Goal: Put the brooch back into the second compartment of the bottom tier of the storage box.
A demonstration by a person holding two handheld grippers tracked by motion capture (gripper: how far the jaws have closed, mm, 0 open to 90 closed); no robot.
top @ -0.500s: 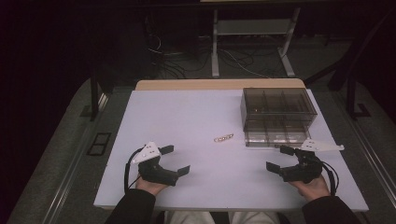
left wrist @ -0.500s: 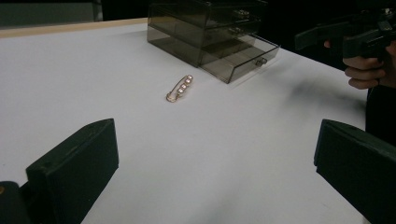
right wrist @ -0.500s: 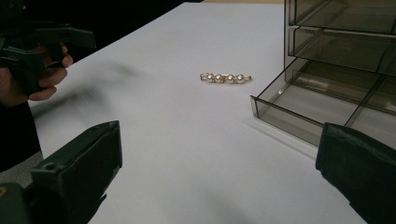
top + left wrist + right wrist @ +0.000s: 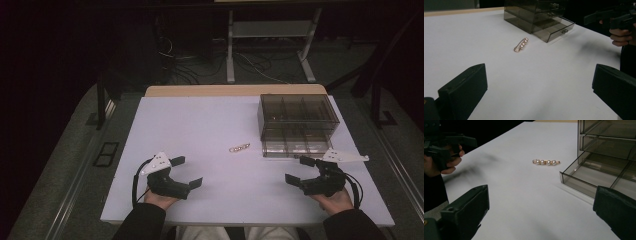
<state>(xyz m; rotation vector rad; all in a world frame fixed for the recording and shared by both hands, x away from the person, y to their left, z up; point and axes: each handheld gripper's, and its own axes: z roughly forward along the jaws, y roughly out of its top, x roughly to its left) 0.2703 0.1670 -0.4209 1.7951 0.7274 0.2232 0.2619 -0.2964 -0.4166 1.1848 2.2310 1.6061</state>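
- Pearl brooch pin (image 4: 239, 148) lies flat on desk (image 4: 200, 125), just left of the smoked drawer box's (image 4: 298, 117) pulled-out bottom drawer (image 4: 295, 148)
- Left hand-held gripper (image 4: 186, 172) released, empty; right hand-held gripper (image 4: 299, 170) likewise
- Likely light, small, slippery; pinch across its long sides

table (image 4: 200, 130) white | drawer box (image 4: 298, 117) smoky grey | pin (image 4: 239, 148) gold, white pearls | claws black

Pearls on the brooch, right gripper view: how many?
4. They sit in a row along the gold bar of the brooch, which lies flat on the white table, left of the open bottom drawer. None looks hidden.
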